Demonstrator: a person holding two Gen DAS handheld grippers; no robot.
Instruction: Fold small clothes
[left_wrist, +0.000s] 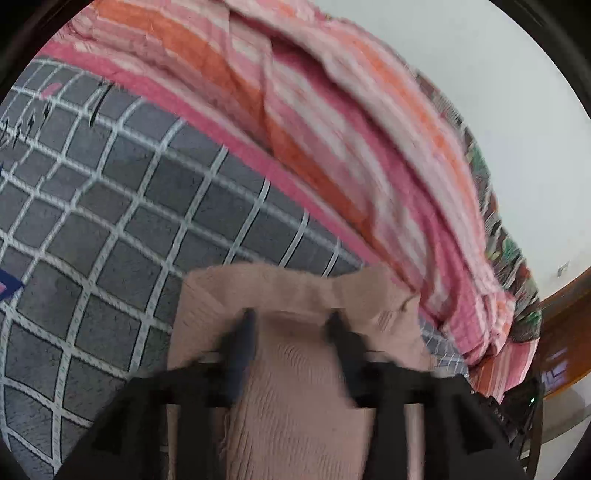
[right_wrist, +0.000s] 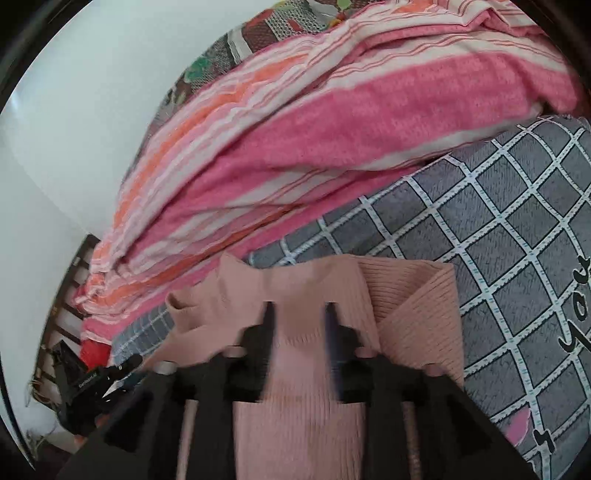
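Observation:
A small dusty-pink ribbed knit garment (left_wrist: 295, 387) lies on a grey checked blanket (left_wrist: 110, 221). My left gripper (left_wrist: 291, 317) stands over it with its black fingers (left_wrist: 243, 343) spread apart and fabric between them, the jaws open. In the right wrist view the same garment (right_wrist: 295, 406) lies under my right gripper (right_wrist: 299, 310), whose fingers (right_wrist: 264, 332) are also apart over the knit. A folded-over flap (right_wrist: 417, 310) of the garment lies to the right. Both views are motion-blurred near the fingers.
A pink, orange and white striped quilt (left_wrist: 332, 147) is bunched along the far side of the blanket and also shows in the right wrist view (right_wrist: 314, 147). A patterned cloth (right_wrist: 266, 29) and white wall lie beyond. The grey blanket (right_wrist: 498, 240) extends right.

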